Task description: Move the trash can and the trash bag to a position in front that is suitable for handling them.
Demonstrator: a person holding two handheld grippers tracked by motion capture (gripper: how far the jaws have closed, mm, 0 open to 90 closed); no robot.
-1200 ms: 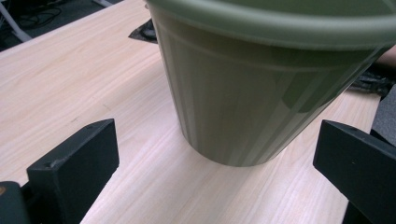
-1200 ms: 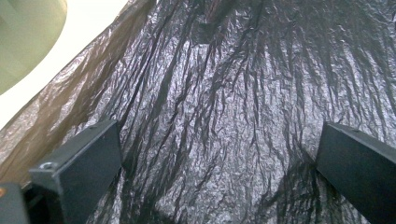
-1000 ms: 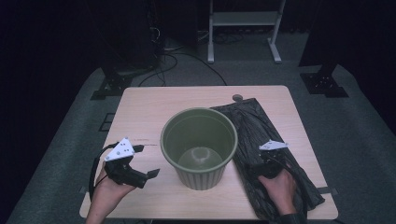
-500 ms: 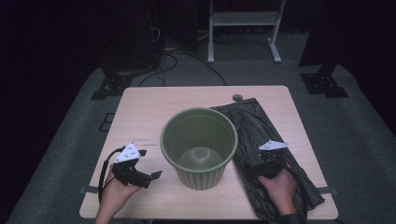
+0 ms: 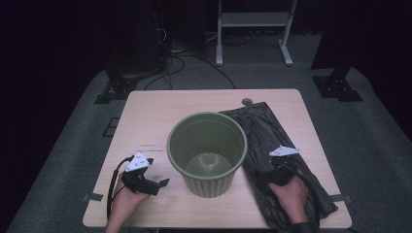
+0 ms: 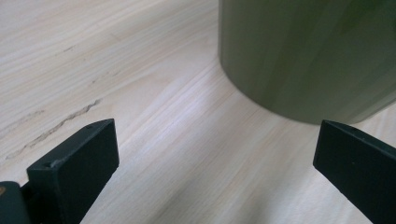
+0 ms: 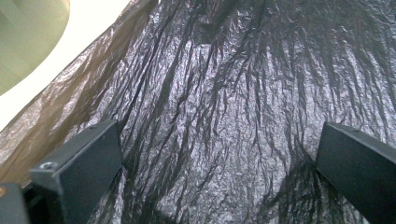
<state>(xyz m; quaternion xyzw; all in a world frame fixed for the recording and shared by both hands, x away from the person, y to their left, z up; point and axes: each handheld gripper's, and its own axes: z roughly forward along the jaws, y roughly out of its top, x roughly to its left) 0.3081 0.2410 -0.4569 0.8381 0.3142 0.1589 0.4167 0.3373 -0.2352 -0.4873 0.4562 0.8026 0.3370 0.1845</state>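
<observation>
Pale wood table: bare across its far and left parts, dark grey floor around it. Green bin: upright at centre, no label legible. Black plastic bag: flat along the right edge, just beside the bin. My left gripper: jaws released, near the bin's base. My right gripper: jaws spread, empty, over the bag.

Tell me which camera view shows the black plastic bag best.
The high view: it shows the whole bag lying flat on the table, right of the bucket. The right gripper view shows its wrinkled surface close up. The left gripper view shows bucket and table.
</observation>
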